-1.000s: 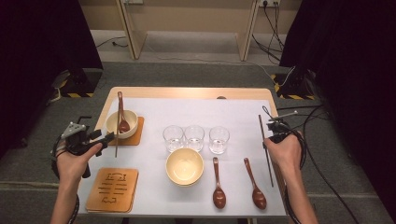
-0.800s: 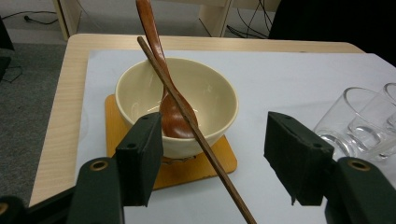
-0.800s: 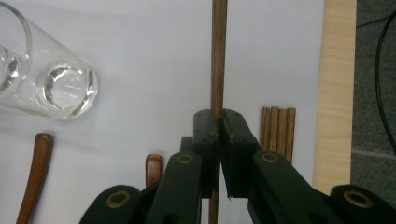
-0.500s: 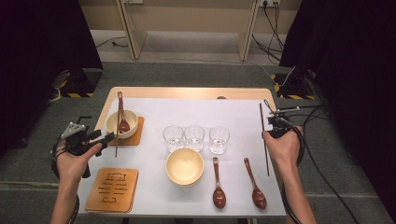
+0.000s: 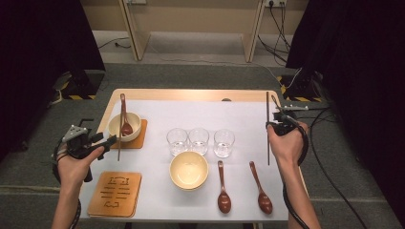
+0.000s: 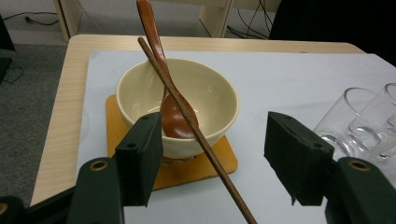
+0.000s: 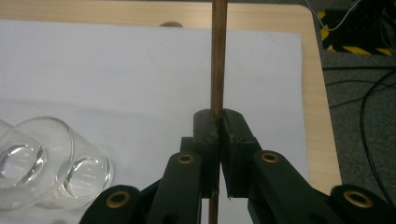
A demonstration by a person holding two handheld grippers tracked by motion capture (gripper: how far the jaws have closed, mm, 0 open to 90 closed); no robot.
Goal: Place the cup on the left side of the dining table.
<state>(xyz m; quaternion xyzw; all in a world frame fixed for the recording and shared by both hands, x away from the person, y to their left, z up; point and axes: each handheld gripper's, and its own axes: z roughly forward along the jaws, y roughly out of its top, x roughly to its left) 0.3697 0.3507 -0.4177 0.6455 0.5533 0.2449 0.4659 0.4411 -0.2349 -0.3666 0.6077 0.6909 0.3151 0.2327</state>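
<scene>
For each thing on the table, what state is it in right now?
Right tool: shut on right chopstick.
Left tool: open around left chopstick.
Far bowl: on coaster, spoon inside.
Near bowl: empty.
Three glasses: upright, empty.
Two spoons: lying flat.

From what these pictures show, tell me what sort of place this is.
Probably a recording room or lab set up for table-setting trials: a table under a white sheet bears bowls, glasses and spoons, dark curtains flank it, and cables run to wall sockets.
</scene>
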